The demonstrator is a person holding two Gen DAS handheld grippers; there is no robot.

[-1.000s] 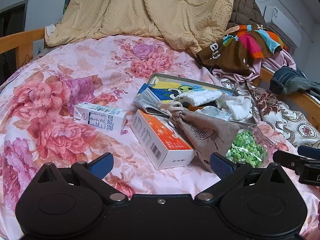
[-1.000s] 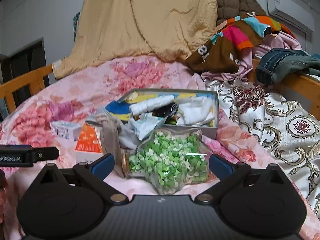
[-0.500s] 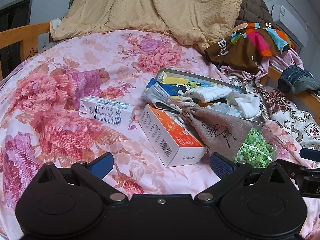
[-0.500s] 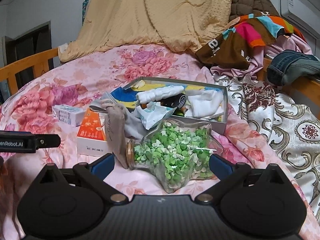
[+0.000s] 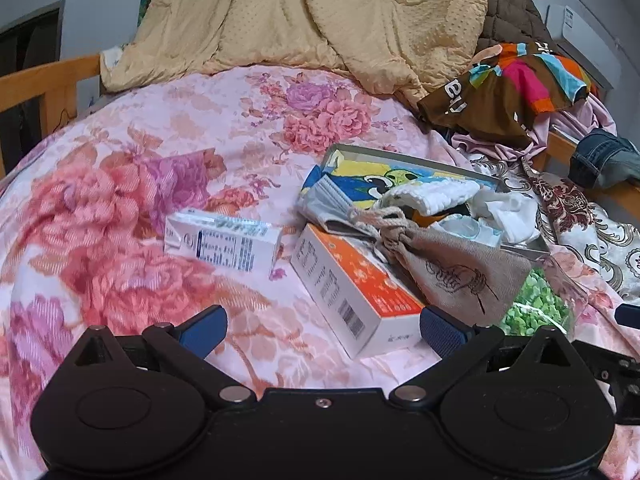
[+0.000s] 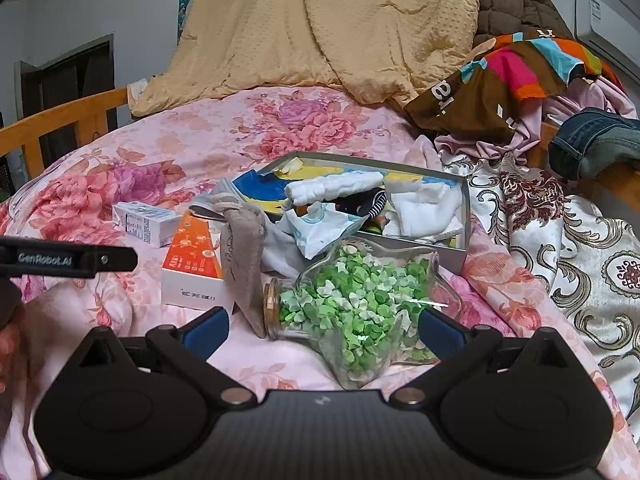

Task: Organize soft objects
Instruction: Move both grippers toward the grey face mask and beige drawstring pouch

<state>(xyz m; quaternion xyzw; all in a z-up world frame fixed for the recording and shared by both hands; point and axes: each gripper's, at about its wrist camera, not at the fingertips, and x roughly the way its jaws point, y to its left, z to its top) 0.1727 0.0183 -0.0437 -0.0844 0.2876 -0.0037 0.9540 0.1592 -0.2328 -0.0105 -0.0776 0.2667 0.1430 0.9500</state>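
**Bed inventory: soft goods awaiting sorting, both tools empty**

Step in hand (judged): approach, nothing gripped. Left tool [image 5: 322, 330] spread wide, holding nothing, low over the bed [image 5: 120, 200] short of the orange carton [image 5: 352, 292]. Right tool [image 6: 324, 332] likewise spread and empty, its fingers flanking the near end of the star jar [image 6: 360, 300]; contact cannot be told. To do it well: the jar is rigid and probably not a soft item, so pass over it and reach for the drawstring pouch [image 6: 244, 256]; pinch the cloth body mid-length, not the cord, and lift clear of the carton edge before carrying to the box.

Items, largest to smallest:

1. Bed, pink floral cover; carries everything below.
2. Shallow grey box [image 6: 466, 216], open-topped, mid-bed. Contents: rolled white cloth [image 6: 332, 190], bunched white socks [image 6: 420, 208], a dark striped piece, partly hidden. A blue-and-yellow printed cloth [image 5: 360, 178] spills over its left wall.
3. Star jar, clear, lying on its side, cork mouth leftward, filled with green and white paper stars. Just in front of the box.
4. Orange carton, closed, flat, contents unseen.
5. Drawstring pouch, grey-brown, draped across the carton, against the jar's mouth; fill unknown.
6. White carton [image 5: 224, 242], closed, left of the orange carton, apart from it.
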